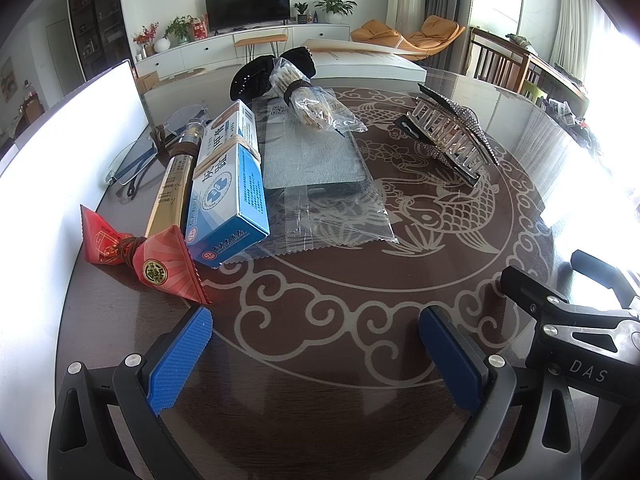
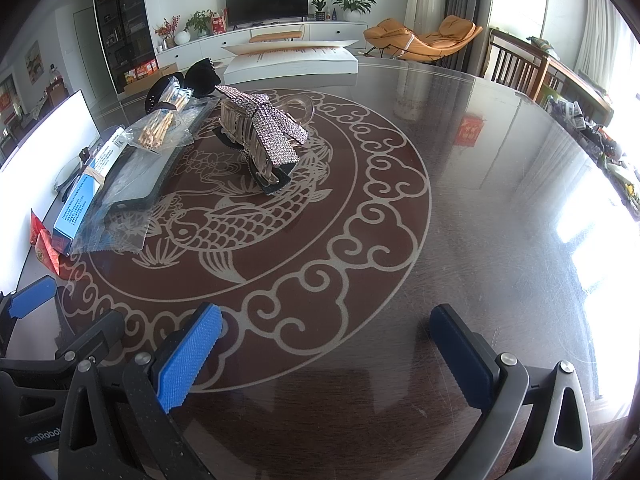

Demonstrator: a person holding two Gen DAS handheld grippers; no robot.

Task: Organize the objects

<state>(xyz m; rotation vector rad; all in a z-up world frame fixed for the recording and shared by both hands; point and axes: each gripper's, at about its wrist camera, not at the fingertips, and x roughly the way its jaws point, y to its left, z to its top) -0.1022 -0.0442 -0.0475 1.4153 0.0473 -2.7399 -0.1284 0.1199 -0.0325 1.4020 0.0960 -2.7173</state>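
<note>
A glossy carp-patterned table (image 1: 360, 280) is seen strewn at upper left with a blue box (image 1: 228, 184) and rhinestone hair claw (image 1: 452, 136); left gripper (image 1: 316, 356) and right gripper (image 2: 332, 356), jaws apart and empty, suggest sorting is barely begun.

Bright daylight from right-side windows, blown-out glare on the glossy table (image 2: 500, 200), fisheye-curved dark edges.

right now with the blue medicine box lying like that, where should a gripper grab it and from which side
Grip the blue medicine box across its two long narrow sides, near the end facing the left gripper, coming from above. It lies flat and lengthwise, with a rubber band around its middle. The tan tube lies close along its left and the clear packet along its right, so finger room looks tight.
</note>
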